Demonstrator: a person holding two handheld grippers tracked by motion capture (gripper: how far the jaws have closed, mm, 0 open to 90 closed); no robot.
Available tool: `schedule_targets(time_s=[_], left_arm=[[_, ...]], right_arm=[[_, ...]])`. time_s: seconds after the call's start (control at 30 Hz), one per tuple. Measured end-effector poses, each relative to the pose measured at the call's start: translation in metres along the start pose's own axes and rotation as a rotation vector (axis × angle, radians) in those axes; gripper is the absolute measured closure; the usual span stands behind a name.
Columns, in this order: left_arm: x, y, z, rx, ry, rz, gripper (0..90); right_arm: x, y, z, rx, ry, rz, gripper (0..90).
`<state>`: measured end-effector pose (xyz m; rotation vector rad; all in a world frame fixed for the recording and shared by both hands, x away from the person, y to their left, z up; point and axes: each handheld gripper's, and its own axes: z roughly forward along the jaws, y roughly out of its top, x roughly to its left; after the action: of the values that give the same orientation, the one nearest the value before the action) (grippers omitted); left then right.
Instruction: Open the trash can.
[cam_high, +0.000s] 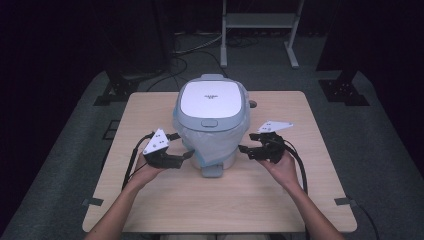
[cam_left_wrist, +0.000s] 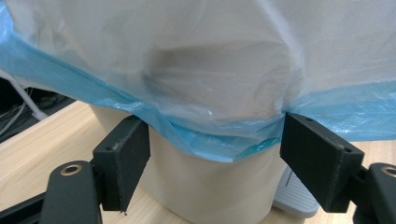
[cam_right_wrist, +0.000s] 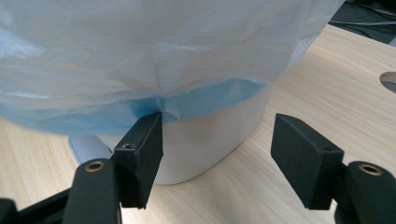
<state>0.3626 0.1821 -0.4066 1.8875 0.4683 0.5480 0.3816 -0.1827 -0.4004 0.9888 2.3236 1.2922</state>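
A pale wooden bench (cam_high: 165, 210) carries 1 small white pedal bin (cam_high: 212, 115) at its middle, lid closed, foot pedal (cam_high: 212, 171) facing the person. A white bin liner with a blue hem (cam_high: 202, 159) is folded down over the outside of the bin, its hem hanging loose partway down the body. The left gripper (cam_high: 189, 154) sits at the bin's left side, jaws wide apart and holding nothing, the blue hem (cam_left_wrist: 210, 140) drooping between them. The right gripper (cam_high: 243, 148) sits at the bin's right side, also wide open and empty, 1 jaw touching the hem (cam_right_wrist: 187, 102). The step looks like taking hold of the liner's edge. To do it well, each gripper should close on the bunched hem alone, not the hard bin wall, and both should pull evenly.
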Motion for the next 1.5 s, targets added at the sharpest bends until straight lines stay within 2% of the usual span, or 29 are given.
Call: schedule_targets(time_s=[0.2, 0.3, 0.5, 0.57, 0.67, 0.97, 1.1, 1.27, 1.43, 1.47, 1.5], left_arm=[[-0.004, -0.003, -0.011, 0.0, -0.009, -0.013, 20.9], [-0.008, -0.006, -0.016, 0.015, -0.019, -0.026, 18.6], [-0.019, -0.009, -0.022, 0.013, -0.034, -0.04, 14.8], [-0.024, -0.01, -0.023, 0.022, -0.054, -0.05, 13.7], [-0.032, -0.011, -0.023, 0.037, -0.06, -0.044, 10.0], [-0.051, -0.02, -0.026, 0.043, -0.061, -0.039, 10.3], [-0.057, -0.024, -0.024, 0.047, -0.076, -0.056, 12.7], [-0.064, -0.027, -0.02, 0.051, -0.085, -0.051, 13.5], [-0.072, -0.029, -0.014, 0.061, -0.092, -0.05, 18.2], [-0.074, -0.029, -0.013, 0.056, -0.097, -0.046, 22.8], [-0.075, -0.029, -0.011, 0.062, -0.097, -0.046, 22.9]], right_arm=[[-0.004, -0.005, -0.011, -0.004, -0.002, 0.007, 32.3], [-0.004, -0.01, -0.017, -0.007, 0.005, 0.02, 32.2], [-0.005, -0.019, -0.03, -0.002, 0.007, 0.023, 31.0], [-0.005, -0.021, -0.034, -0.009, 0.005, 0.025, 30.8], [-0.006, -0.025, -0.042, -0.016, 0.001, 0.037, 30.4], [-0.009, -0.036, -0.058, -0.016, -0.017, 0.045, 30.1], [-0.009, -0.041, -0.063, -0.021, -0.019, 0.052, 29.9], [-0.009, -0.046, -0.066, -0.026, -0.011, 0.059, 29.7], [-0.008, -0.052, -0.068, -0.028, -0.004, 0.065, 29.5], [-0.009, -0.053, -0.068, -0.025, -0.003, 0.064, 28.8], [-0.008, -0.053, -0.069, -0.02, -0.001, 0.066, 28.7]])
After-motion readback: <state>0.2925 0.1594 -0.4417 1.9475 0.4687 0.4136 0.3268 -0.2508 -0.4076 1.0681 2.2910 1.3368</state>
